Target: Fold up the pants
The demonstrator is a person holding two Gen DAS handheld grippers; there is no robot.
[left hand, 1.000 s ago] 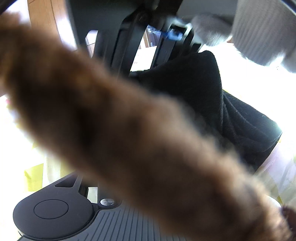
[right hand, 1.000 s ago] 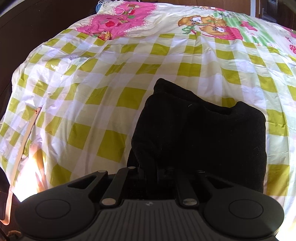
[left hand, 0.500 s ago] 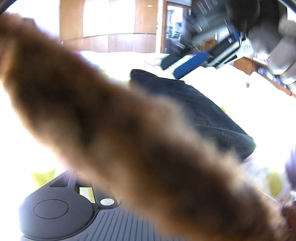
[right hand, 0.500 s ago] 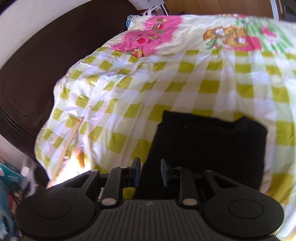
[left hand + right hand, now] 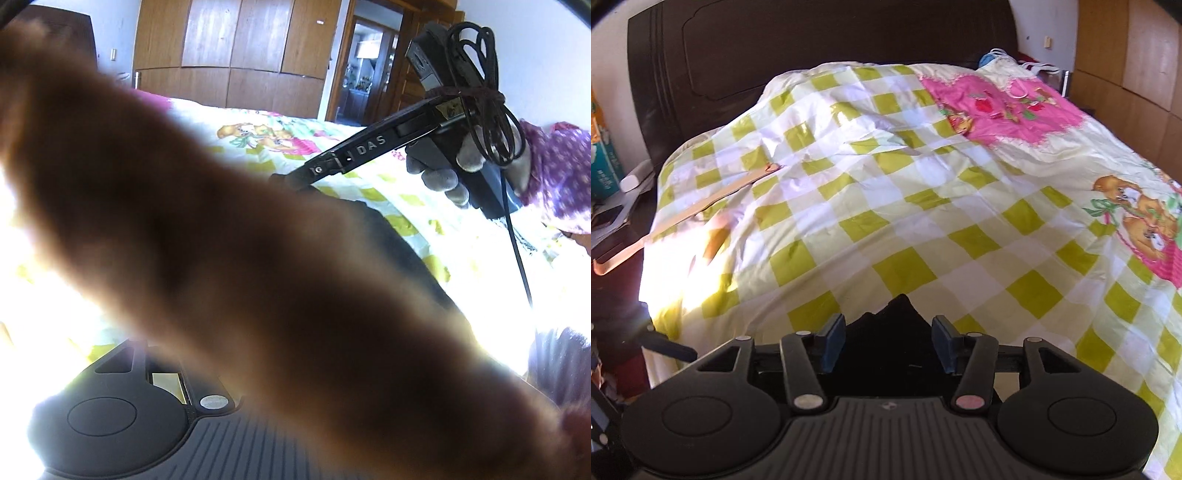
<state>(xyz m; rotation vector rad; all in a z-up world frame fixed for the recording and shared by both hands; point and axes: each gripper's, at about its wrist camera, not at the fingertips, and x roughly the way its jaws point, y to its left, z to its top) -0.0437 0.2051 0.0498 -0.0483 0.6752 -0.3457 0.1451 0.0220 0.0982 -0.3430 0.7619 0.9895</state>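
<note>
In the left wrist view a blurred brown furry band hides most of what we would see, including the left gripper fingers, so we cannot tell how its jaws stand; behind it the black pants lie on the checked bedspread, and a gloved hand grips the other tool. In the right wrist view the right gripper has just been opening, its blue pads apart with the pants' edge loose between them.

Black pants: folded into compact bundle, lying flat on checked bedspread, near its edge.
</note>
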